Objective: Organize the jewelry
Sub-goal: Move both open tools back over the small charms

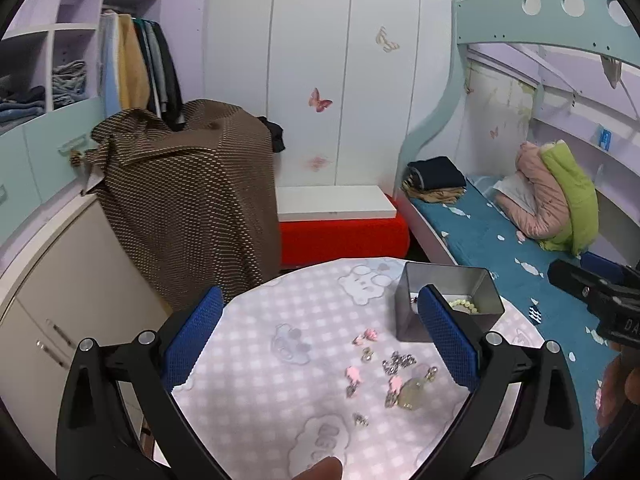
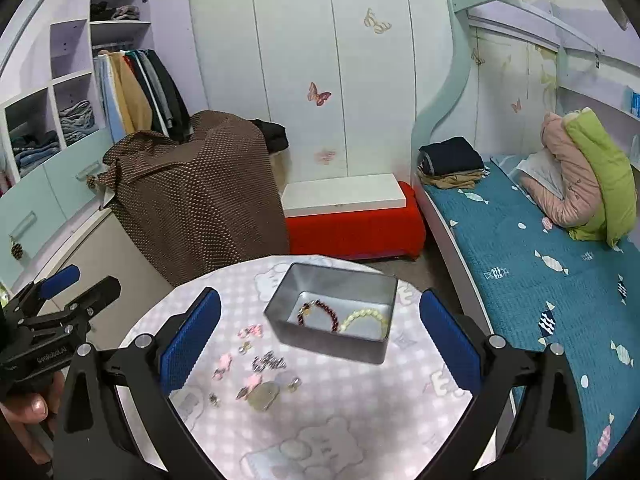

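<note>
A grey metal tin (image 2: 320,344) stands on a round table with a pink checked cloth (image 2: 360,412). Inside it lie a dark red bead bracelet (image 2: 318,314) and a pale yellow bead bracelet (image 2: 366,320). The tin also shows in the left wrist view (image 1: 412,320). Several small pieces lie loose left of the tin: pink charms (image 2: 250,330), a silver chain piece (image 2: 270,361) and a pale pendant (image 2: 263,397). My right gripper (image 2: 320,340) is open and empty above the table. My left gripper (image 1: 320,336) is open and empty above the loose pieces (image 1: 394,362).
A brown dotted cloth (image 2: 200,196) covers furniture behind the table. A red bench with a white box (image 2: 352,216) stands at the back. A bed with a teal cover (image 2: 540,272) runs along the right. Wardrobe shelves (image 2: 60,112) are on the left.
</note>
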Demonstrator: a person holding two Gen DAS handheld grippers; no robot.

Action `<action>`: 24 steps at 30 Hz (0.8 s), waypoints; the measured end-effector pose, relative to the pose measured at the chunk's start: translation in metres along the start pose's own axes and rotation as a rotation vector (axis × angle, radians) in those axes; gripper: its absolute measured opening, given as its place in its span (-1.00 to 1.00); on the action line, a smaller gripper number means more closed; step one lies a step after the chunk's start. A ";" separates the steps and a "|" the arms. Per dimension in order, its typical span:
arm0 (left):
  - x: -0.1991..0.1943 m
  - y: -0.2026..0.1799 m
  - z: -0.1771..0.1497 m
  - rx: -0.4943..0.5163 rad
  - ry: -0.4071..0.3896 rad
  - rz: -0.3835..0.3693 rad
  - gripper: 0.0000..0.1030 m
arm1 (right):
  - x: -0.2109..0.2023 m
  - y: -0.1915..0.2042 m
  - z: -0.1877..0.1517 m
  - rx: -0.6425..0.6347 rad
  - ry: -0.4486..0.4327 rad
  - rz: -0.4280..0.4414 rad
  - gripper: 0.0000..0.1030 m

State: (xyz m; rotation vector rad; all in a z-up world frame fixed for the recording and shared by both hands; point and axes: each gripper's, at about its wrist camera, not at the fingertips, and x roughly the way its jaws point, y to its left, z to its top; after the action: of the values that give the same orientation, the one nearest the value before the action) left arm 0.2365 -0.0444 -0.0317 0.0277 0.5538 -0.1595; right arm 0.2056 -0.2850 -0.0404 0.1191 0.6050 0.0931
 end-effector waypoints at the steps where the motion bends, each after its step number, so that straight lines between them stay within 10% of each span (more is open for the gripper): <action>1: -0.006 0.003 -0.003 -0.004 -0.007 0.005 0.90 | -0.003 0.003 -0.003 -0.006 -0.001 0.003 0.86; 24: -0.025 0.006 -0.088 -0.007 0.068 0.047 0.90 | -0.014 0.013 -0.071 -0.018 0.063 -0.020 0.86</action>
State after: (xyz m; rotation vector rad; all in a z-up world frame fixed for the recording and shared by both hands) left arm 0.1706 -0.0291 -0.0930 0.0397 0.6214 -0.1115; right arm 0.1524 -0.2678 -0.0887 0.0933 0.6682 0.0836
